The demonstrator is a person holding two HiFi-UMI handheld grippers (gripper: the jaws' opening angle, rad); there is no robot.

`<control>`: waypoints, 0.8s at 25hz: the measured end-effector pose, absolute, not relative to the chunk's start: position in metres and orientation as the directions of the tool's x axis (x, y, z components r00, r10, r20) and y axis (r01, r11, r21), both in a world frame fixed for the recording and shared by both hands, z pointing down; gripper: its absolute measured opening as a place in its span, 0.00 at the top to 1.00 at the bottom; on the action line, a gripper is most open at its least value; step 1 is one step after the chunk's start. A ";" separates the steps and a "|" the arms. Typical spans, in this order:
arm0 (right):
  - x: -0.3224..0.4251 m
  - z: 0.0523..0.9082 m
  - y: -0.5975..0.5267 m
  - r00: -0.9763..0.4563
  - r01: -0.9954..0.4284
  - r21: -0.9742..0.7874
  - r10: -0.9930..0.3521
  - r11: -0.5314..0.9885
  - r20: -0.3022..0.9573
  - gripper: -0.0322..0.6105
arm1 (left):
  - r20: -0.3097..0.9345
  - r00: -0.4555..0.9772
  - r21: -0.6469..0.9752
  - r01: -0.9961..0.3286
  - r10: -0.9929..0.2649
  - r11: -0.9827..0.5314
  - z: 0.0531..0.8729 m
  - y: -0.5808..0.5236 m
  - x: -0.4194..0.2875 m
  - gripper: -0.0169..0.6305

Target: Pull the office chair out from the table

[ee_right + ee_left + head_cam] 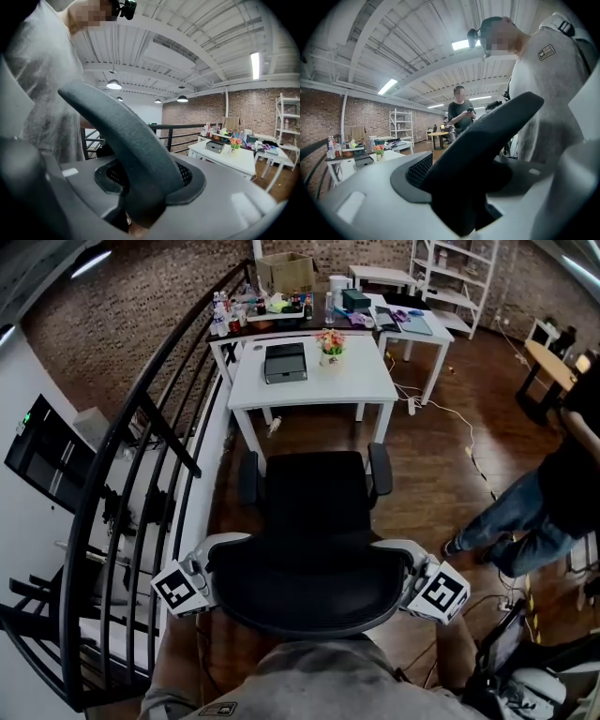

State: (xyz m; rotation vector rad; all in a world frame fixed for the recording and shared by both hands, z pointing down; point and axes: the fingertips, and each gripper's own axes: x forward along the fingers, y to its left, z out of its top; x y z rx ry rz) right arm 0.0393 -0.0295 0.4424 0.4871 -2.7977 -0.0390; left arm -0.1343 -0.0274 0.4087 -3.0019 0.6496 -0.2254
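Closest to you, the chair (314,531) stands clear of the white table (314,385), seat out from under the tabletop, backrest toward you; your left gripper (208,570) has its jaws closed on the backrest's left edge; your right gripper (415,573) has its jaws closed on the right edge; a flower pot (330,345) and a dark box (285,362) sit on the tabletop; a person (544,493) stands right of the table.

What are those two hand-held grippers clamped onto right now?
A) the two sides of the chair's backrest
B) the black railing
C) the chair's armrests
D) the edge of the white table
A: the left gripper and the right gripper each grip a side edge of the office chair's backrest, and each gripper view shows that dark rim between its jaws.
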 end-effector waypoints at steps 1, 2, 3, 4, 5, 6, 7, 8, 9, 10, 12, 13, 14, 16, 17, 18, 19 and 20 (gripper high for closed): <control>0.041 0.442 -0.024 -0.901 -0.319 0.081 -0.329 0.944 0.283 0.64 | 0.128 0.900 -0.087 -0.407 -0.416 -0.909 0.409 -0.022 -0.133 0.58; 0.043 0.441 -0.019 -0.903 -0.313 0.083 -0.323 0.946 0.282 0.64 | 0.132 0.899 -0.084 -0.409 -0.417 -0.909 0.409 -0.016 -0.130 0.58; 0.045 0.440 -0.013 -0.905 -0.307 0.082 -0.317 0.948 0.283 0.65 | 0.135 0.898 -0.081 -0.411 -0.419 -0.908 0.408 -0.010 -0.128 0.58; 0.048 0.440 -0.008 -0.906 -0.302 0.081 -0.313 0.950 0.284 0.65 | 0.137 0.896 -0.079 -0.415 -0.422 -0.907 0.408 -0.004 -0.125 0.58; 0.050 0.439 -0.003 -0.908 -0.298 0.082 -0.309 0.951 0.284 0.65 | 0.140 0.894 -0.077 -0.418 -0.425 -0.905 0.408 0.001 -0.123 0.58; 0.052 0.439 0.001 -0.909 -0.295 0.083 -0.306 0.952 0.283 0.65 | 0.145 0.892 -0.078 -0.422 -0.429 -0.903 0.408 0.005 -0.121 0.58; 0.054 0.440 0.005 -0.910 -0.291 0.085 -0.303 0.953 0.282 0.65 | 0.152 0.888 -0.082 -0.426 -0.433 -0.901 0.408 0.009 -0.119 0.58; 0.055 0.441 0.010 -0.911 -0.287 0.087 -0.299 0.954 0.284 0.65 | 0.158 0.885 -0.085 -0.429 -0.437 -0.899 0.408 0.013 -0.118 0.58; 0.056 0.442 0.015 -0.911 -0.283 0.086 -0.296 0.955 0.287 0.66 | 0.160 0.883 -0.085 -0.433 -0.441 -0.898 0.409 0.018 -0.117 0.58; 0.057 0.443 0.021 -0.911 -0.280 0.084 -0.292 0.956 0.290 0.66 | 0.161 0.881 -0.084 -0.437 -0.445 -0.895 0.410 0.023 -0.116 0.58; 0.057 0.444 0.031 -0.912 -0.277 0.081 -0.289 0.957 0.290 0.66 | 0.175 0.876 -0.084 -0.442 -0.450 -0.893 0.410 0.033 -0.115 0.58; 0.058 0.443 0.036 -0.913 -0.278 0.082 -0.290 0.957 0.287 0.66 | 0.175 0.877 -0.086 -0.440 -0.449 -0.894 0.410 0.038 -0.114 0.58; 0.059 0.442 0.041 -0.913 -0.281 0.083 -0.293 0.956 0.283 0.66 | 0.166 0.879 -0.088 -0.437 -0.446 -0.895 0.408 0.042 -0.113 0.58; 0.061 0.441 0.050 -0.911 -0.289 0.082 -0.300 0.954 0.281 0.66 | 0.153 0.888 -0.084 -0.426 -0.434 -0.901 0.407 0.052 -0.112 0.58; 0.061 0.441 0.054 -0.910 -0.291 0.081 -0.302 0.953 0.283 0.66 | 0.154 0.893 -0.079 -0.415 -0.422 -0.906 0.409 0.057 -0.112 0.58; 0.061 0.441 0.058 -0.910 -0.292 0.080 -0.303 0.953 0.283 0.66 | 0.154 0.898 -0.075 -0.406 -0.413 -0.911 0.410 0.063 -0.112 0.58; 0.060 0.441 0.063 -0.910 -0.293 0.079 -0.303 0.953 0.282 0.66 | 0.153 0.900 -0.075 -0.401 -0.408 -0.913 0.411 0.068 -0.113 0.59; 0.060 0.441 0.067 -0.911 -0.293 0.077 -0.303 0.953 0.281 0.66 | 0.148 0.901 -0.076 -0.400 -0.407 -0.913 0.411 0.071 -0.113 0.59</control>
